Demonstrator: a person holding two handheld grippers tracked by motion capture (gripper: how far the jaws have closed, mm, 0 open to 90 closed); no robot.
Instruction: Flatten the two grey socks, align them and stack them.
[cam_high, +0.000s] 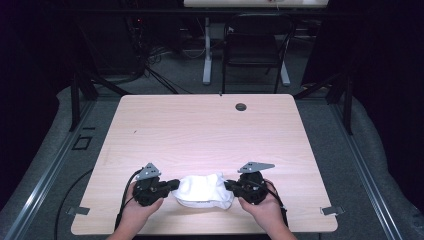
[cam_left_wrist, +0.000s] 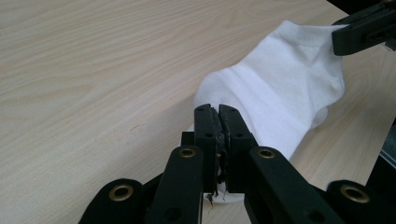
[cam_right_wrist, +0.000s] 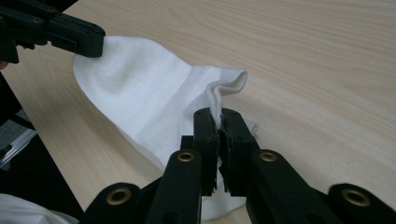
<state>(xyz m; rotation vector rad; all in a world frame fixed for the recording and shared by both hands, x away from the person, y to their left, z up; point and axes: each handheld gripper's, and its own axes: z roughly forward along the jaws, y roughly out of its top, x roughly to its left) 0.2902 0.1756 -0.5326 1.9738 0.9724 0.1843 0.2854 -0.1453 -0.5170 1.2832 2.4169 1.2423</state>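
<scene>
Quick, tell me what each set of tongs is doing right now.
Left tongs: closed, pinching one end of the white sock.
Right tongs: closed, pinching the sock's other end.

A sock (cam_high: 205, 191) lies near the desk's (cam_high: 200, 130) near edge, between the left tongs (cam_high: 175, 185) and the right tongs (cam_high: 229, 186). A chair (cam_high: 255, 45) stands beyond the far edge.
</scene>
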